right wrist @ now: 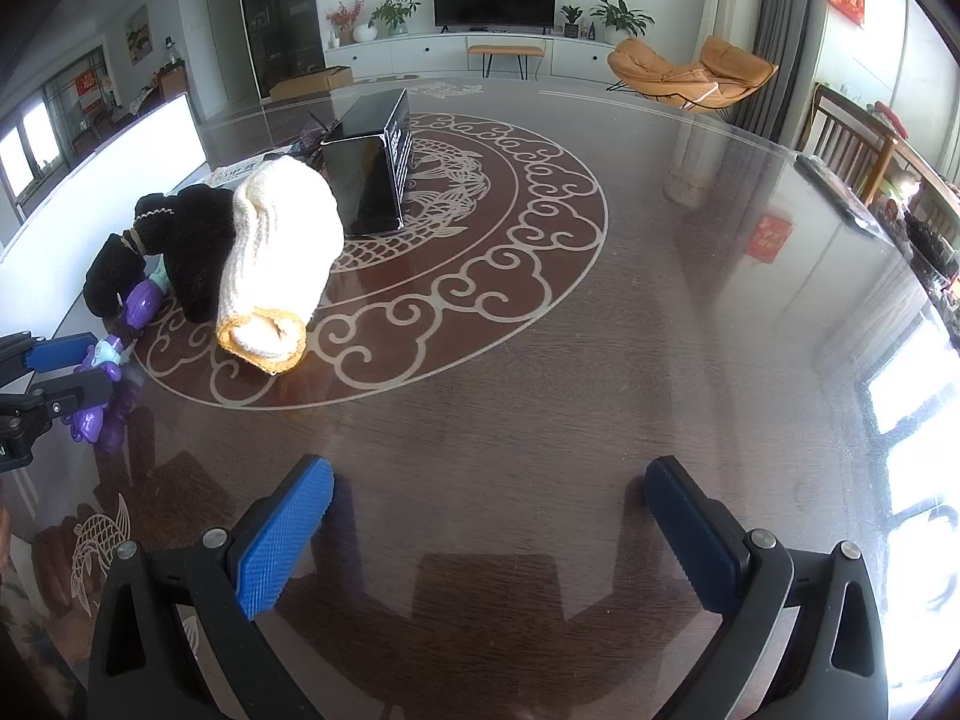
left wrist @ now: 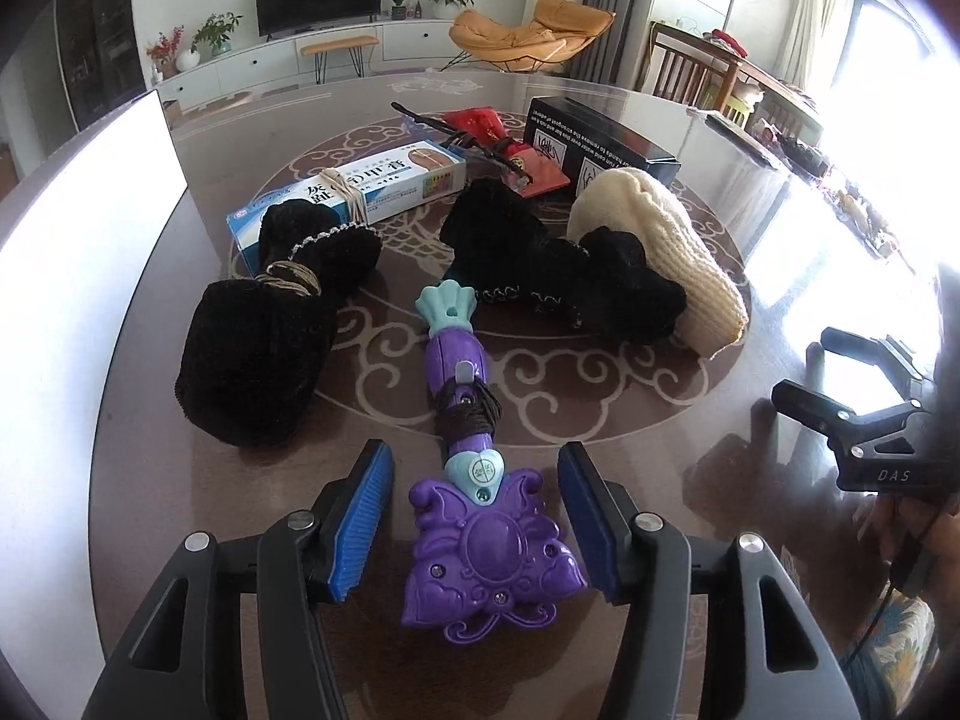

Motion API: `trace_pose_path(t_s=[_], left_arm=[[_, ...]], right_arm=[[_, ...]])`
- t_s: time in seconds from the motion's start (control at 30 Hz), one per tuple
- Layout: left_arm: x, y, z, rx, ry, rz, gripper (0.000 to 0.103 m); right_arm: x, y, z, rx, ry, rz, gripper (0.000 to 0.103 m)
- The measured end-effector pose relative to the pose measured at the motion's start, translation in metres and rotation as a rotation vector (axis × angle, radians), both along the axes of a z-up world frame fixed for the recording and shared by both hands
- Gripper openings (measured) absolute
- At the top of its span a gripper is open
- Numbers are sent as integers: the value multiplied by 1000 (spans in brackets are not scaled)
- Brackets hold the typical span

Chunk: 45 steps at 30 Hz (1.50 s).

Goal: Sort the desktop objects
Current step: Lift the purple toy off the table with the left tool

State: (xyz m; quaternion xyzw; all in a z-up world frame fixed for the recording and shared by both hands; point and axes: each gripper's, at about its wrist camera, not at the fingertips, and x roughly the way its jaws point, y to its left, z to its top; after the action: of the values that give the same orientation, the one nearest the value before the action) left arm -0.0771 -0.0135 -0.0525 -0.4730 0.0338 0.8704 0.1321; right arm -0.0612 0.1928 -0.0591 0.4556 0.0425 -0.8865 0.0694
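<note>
Tabletop (right wrist: 540,360): dark, glossy, glass-like, with a scroll pattern; any piece released or nudged carelessly is likely to slide rather than stay put.

Black box (right wrist: 372,174): stands upright at the far side of the cluster, with a red packet (left wrist: 528,162) just beside it. Low risk at present, being well apart from both tools.

Black knitted items (left wrist: 258,348) and cream knitted roll (left wrist: 660,252): lie just beyond the toy, beside a blue-and-white carton (left wrist: 360,192) bound with elastic. The toy's far tip lies close to the black knits; lifting it at an angle could drag them along, though contact cannot be confirmed.

Purple toy wand (left wrist: 480,516): lies flat, butterfly-shaped head nearest the camera, dark cord wound round its shaft. The head is broad, lobed and smooth.

Left gripper (left wrist: 477,519): jaws partly spread, one on each side of the wand's head, a visible gap on both sides; nothing is gripped. Closing on the curved lobes may squeeze the toy out forwards or twist it. The loose cord may snag.

Right gripper (right wrist: 489,531): jaws wide, empty, above bare table, well apart from the objects.
</note>
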Motion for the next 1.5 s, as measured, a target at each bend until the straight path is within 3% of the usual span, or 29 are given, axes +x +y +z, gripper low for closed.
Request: trace_pose_path(t_s=[0.1, 0.13, 0.17, 0.5, 0.6, 0.9, 0.97, 1.03, 1.2, 1.27, 1.33, 1.43, 1.5], left_arm=[[-12, 9, -2, -53, 13, 30, 55], [-12, 11, -2, -78, 32, 45, 33], [-12, 10, -1, -69, 38, 52, 21], [39, -49, -1, -96, 74, 159, 21], [36, -68, -1, -51, 71, 202, 21], [37, -74, -3, -25, 120, 211, 22], [37, -76, -3, -12, 122, 213, 22], [37, -77, -3, -3, 123, 213, 23], [38, -77, -3, 9, 123, 202, 25], [38, -74, -3, 0, 124, 195, 27], [38, -74, -3, 0, 125, 194, 28], [38, -75, -4, 12, 125, 196, 28], [39, -75, -3, 14, 126, 195, 28]], right_arm=[[0, 0, 0, 0, 0, 0, 103], [0, 0, 0, 0, 0, 0, 103], [0, 0, 0, 0, 0, 0, 103], [0, 0, 0, 0, 0, 0, 103], [0, 0, 0, 0, 0, 0, 103], [-2, -1, 0, 2, -24, 21, 103], [-5, -4, 5, -48, -51, 47, 103], [-6, -12, 18, -142, -17, 74, 103], [-43, -58, 42, -176, 9, 105, 102], [-64, -73, 39, -156, -13, 111, 94], [-78, -75, 30, -204, -73, 109, 48], [-80, -61, 23, -329, -130, 94, 43], [-70, -45, 19, -487, -198, 109, 43]])
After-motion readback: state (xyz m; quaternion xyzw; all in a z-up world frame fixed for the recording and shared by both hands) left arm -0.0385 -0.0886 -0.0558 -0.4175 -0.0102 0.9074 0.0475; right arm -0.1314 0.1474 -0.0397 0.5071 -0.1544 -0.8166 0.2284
